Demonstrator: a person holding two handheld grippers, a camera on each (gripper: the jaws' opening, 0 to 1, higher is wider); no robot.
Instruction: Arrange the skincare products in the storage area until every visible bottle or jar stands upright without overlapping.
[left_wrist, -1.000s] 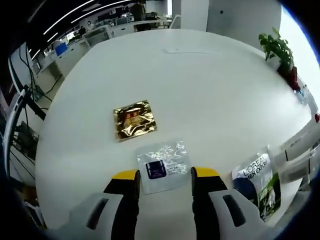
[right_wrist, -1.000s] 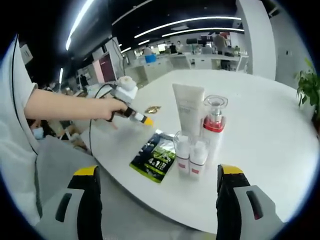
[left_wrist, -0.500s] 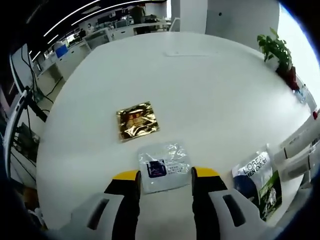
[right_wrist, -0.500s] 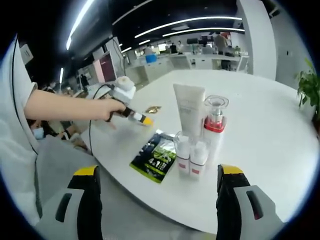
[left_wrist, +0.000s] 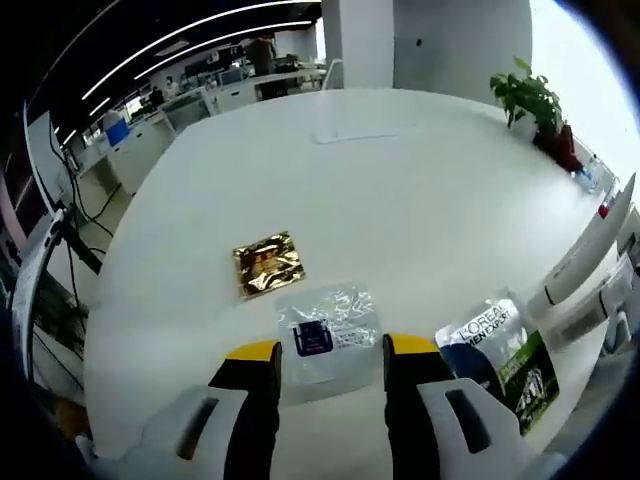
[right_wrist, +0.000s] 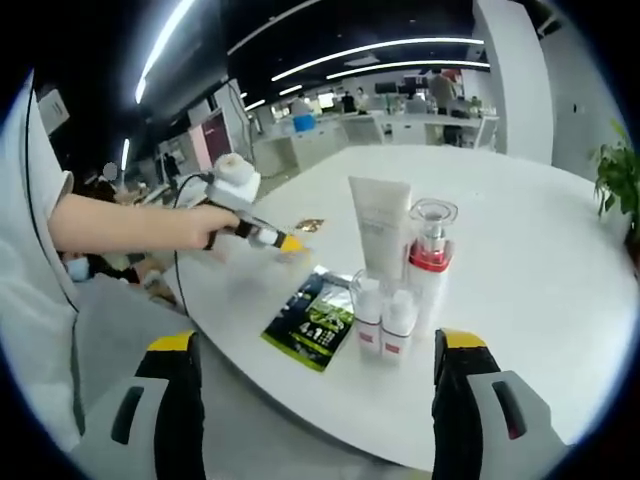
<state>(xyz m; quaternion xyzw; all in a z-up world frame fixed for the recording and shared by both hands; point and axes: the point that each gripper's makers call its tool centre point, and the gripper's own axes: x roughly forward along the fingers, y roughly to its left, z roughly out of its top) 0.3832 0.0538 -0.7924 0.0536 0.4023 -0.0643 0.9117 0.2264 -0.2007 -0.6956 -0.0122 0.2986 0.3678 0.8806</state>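
Note:
My left gripper (left_wrist: 330, 350) is open just above the white table (left_wrist: 400, 190), its yellow-tipped jaws on either side of a clear sachet (left_wrist: 325, 333) with a dark blue label. A gold sachet (left_wrist: 268, 263) lies beyond it and a green L'Oreal sachet (left_wrist: 497, 355) to the right. My right gripper (right_wrist: 317, 343) is open wide at the near table edge. In front of it stand a white tube (right_wrist: 380, 225), a pump bottle (right_wrist: 430, 250) with a red band and two small bottles (right_wrist: 383, 313), all upright. A hand holds the left gripper (right_wrist: 262, 233) beyond the green sachet (right_wrist: 312, 320).
A potted plant (left_wrist: 530, 100) stands at the table's far right edge. White containers (left_wrist: 585, 265) reach in at the right of the left gripper view. The person's arm (right_wrist: 120, 225) stretches across the left of the right gripper view. Office desks fill the background.
The left gripper view has tilted and drawn back a little, so the sachets sit slightly differently in it. In the right gripper view the hand with the left gripper has risen slightly. No product has moved.

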